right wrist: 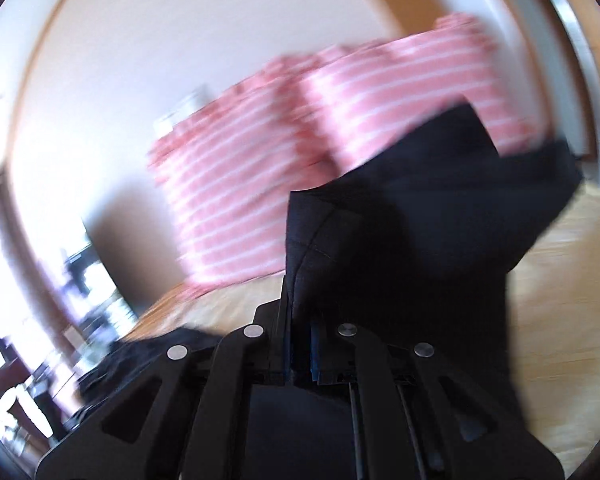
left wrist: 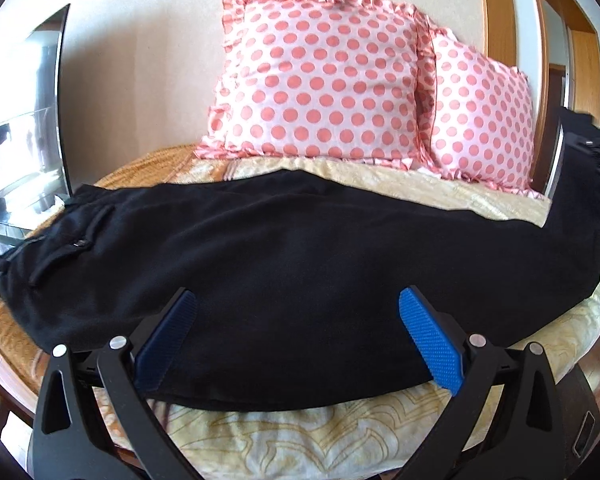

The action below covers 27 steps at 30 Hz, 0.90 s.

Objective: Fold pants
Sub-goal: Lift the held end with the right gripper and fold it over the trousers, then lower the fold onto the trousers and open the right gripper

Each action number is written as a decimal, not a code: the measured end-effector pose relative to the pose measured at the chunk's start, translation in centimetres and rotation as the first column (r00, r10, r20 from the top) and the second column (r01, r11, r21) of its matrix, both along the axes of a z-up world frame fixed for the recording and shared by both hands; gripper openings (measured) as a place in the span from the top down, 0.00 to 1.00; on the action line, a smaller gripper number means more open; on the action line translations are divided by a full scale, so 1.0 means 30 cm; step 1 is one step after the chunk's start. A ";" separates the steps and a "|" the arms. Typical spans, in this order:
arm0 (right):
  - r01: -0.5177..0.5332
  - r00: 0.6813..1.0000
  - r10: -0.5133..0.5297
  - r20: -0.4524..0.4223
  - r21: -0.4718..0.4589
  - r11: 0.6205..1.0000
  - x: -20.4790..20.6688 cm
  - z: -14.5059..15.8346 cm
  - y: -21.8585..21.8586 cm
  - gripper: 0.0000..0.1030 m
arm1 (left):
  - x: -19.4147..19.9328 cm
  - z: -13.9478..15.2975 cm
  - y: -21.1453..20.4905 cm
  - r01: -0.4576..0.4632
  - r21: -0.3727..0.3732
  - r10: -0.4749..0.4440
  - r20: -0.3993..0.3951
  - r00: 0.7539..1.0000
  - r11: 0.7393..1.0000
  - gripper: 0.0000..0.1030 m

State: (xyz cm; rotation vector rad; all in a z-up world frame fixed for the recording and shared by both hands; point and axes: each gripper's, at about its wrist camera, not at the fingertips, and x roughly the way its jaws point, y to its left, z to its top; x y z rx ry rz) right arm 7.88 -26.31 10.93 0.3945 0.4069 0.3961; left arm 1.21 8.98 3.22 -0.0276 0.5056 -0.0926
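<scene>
Black pants [left wrist: 284,248] lie lengthwise across the bed, waistband and pocket at the left, legs running right. My left gripper [left wrist: 300,340] is open, its blue pads [left wrist: 430,344] spread above the near edge of the pants, holding nothing. At the far right of the left wrist view the leg end rises off the bed up to my right gripper [left wrist: 592,144]. In the blurred right wrist view, my right gripper [right wrist: 300,344] is shut on the black pants' leg end [right wrist: 400,240], which hangs lifted in front of the camera.
Two pink polka-dot pillows [left wrist: 320,76] lean on the wall behind the pants. The bed has a yellow patterned cover [left wrist: 300,436]. A glass cabinet [left wrist: 20,120] stands to the left and a wooden door frame [left wrist: 500,20] to the right.
</scene>
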 end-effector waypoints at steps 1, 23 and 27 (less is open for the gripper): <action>-0.083 0.996 0.082 -0.032 -0.011 0.997 0.031 -0.031 0.106 0.94 | -0.009 0.010 0.007 -0.007 -0.002 0.007 0.008 1.000 1.000 0.02; -0.311 0.949 0.269 -0.168 -0.332 0.891 -0.020 -0.169 0.553 0.79 | -0.094 0.047 0.232 -0.205 -0.034 0.205 0.011 0.979 0.978 0.02; -0.335 0.935 0.248 -0.253 -0.401 0.853 0.033 -0.209 0.620 0.79 | -0.095 0.055 0.285 -0.244 -0.067 0.244 -0.008 0.970 0.968 0.02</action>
